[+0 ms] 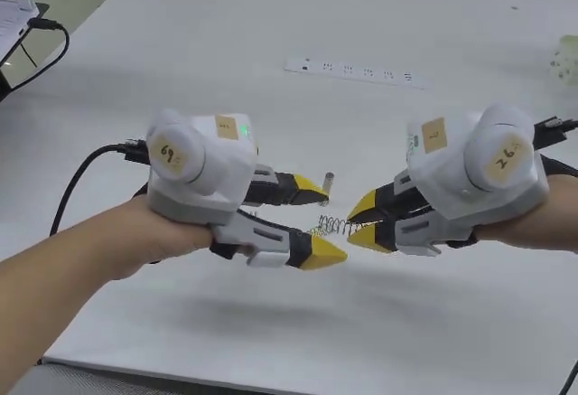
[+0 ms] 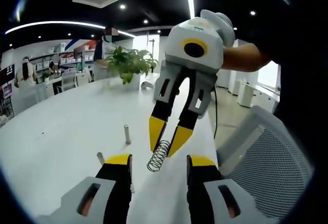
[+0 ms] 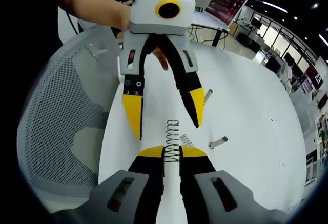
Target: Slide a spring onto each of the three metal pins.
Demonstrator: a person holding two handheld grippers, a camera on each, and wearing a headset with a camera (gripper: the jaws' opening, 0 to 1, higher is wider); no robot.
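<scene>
**A:** Where's the spring [image 1: 331,225] at right now?

**B:** Up in the air, off the tabletop [image 1: 271,323]. The right claw [image 1: 361,221] has one end pinched between its yellow tips. The rest of the coil pokes out toward the left claw [image 1: 321,221].

**A:** And the left one, is it grabbing anything?

**B:** Nope, its jaws are spread wide with nothing in them. The free end of the spring sits in the gap between the two tips. As far as I can see it isn't touching either one.

**A:** What about the pins?

**B:** One pin [image 1: 329,183] stands upright on the tabletop just past the left claw's upper tip, and it's bare. In the left gripper view there's a second pin [image 2: 100,157] nearer that claw, also bare.

**A:** Anything else lying around?

**B:** There's a power strip [image 1: 357,71] further back and a laptop [image 1: 11,2] at the far left corner with a black cable [image 1: 50,38] plugged in. A mesh chair [image 2: 261,157] is pulled up beside the tabletop.
</scene>
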